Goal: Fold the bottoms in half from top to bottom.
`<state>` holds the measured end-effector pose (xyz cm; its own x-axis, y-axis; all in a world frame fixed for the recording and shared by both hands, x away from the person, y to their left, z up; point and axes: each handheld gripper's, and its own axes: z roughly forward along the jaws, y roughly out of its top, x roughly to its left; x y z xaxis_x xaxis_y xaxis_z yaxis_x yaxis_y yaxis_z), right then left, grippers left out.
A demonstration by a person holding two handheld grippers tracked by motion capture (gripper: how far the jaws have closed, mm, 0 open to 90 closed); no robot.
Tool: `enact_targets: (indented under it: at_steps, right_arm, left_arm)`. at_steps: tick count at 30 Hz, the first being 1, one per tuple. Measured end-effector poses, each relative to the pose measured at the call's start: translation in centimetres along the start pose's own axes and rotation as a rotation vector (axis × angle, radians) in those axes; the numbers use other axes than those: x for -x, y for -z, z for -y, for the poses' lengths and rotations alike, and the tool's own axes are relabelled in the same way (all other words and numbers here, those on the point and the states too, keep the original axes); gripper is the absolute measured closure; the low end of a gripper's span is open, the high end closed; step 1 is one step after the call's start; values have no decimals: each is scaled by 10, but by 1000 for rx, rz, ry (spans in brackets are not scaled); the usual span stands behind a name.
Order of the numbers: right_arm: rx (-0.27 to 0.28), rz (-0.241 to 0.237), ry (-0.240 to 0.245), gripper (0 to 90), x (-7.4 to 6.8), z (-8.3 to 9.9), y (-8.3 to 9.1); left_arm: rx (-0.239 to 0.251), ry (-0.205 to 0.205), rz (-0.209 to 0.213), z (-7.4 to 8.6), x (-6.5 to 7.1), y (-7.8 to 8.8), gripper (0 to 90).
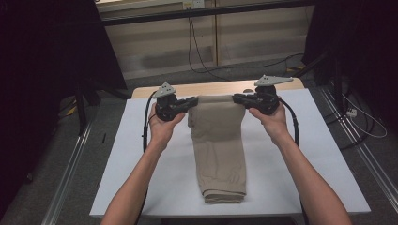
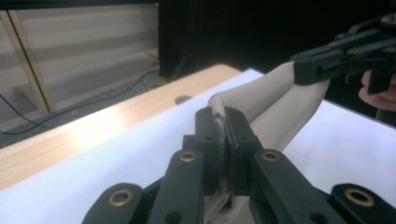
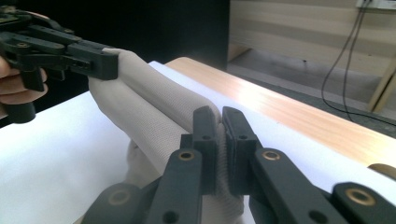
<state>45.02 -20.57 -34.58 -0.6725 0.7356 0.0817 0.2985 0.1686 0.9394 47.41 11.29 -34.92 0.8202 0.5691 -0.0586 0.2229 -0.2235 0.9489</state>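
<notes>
A pair of beige trousers (image 1: pixel 219 150), folded lengthwise, lies down the middle of the white table top (image 1: pixel 141 154). Its far end is lifted off the surface and folded over between both grippers. My left gripper (image 1: pixel 193 101) is shut on the left corner of that raised end, with cloth pinched between its jaws (image 2: pixel 223 121). My right gripper (image 1: pixel 237 98) is shut on the right corner in the same way (image 3: pixel 219 122). In the left gripper view the right gripper (image 2: pixel 303 72) grips the fabric at upper right. In the right gripper view the left gripper (image 3: pixel 105 63) bites it at upper left.
A strip of bare wood (image 1: pixel 211 87) runs along the table's far edge. Beyond it are floor cables (image 1: pixel 202 61) and a pale wall panel. Metal rails (image 1: pixel 70 164) flank the table on the floor. White surface lies free on both sides of the trousers.
</notes>
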Motion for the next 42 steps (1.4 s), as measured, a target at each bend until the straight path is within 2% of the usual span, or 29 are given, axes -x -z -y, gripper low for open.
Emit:
enact_targets:
  at_steps: [5,10,12,14,17,20,24,27,29,30,32,37,42]
  right_arm:
    - [-2,-17,10,851,-11,10,14]
    - [-25,-32,49,851,-22,17,24]
    - [-34,-41,52,851,-26,21,26]
    - [-48,-49,68,851,-33,28,29]
    - [-66,-65,76,850,-42,38,32]
    - [-80,-79,76,850,-50,48,34]
    - [-116,-107,84,849,-58,66,41]
    - [-130,-128,77,848,-64,79,45]
    - [-139,-137,72,847,-69,86,49]
    - [-141,-141,72,847,-71,89,51]
    - [-151,-158,67,845,-78,98,56]
    - [-198,-190,56,820,-92,116,63]
    - [-257,-210,75,831,-106,131,67]
  left_arm:
    - [-25,-47,16,2,17,11,857]
    - [-23,-50,44,15,29,20,857]
    - [-28,-60,41,21,35,24,856]
    - [-26,-47,48,27,37,28,855]
    - [-52,-48,46,36,43,32,855]
    - [-70,-63,71,49,54,38,854]
    - [-89,-62,105,63,65,44,851]
    - [-128,-69,111,73,75,46,849]
    - [-142,-68,133,79,82,48,848]
    - [-157,-83,135,82,86,51,848]
    - [-177,-88,151,87,92,54,847]
    - [-218,-92,190,107,106,60,825]
    - [-256,-89,223,119,116,64,831]
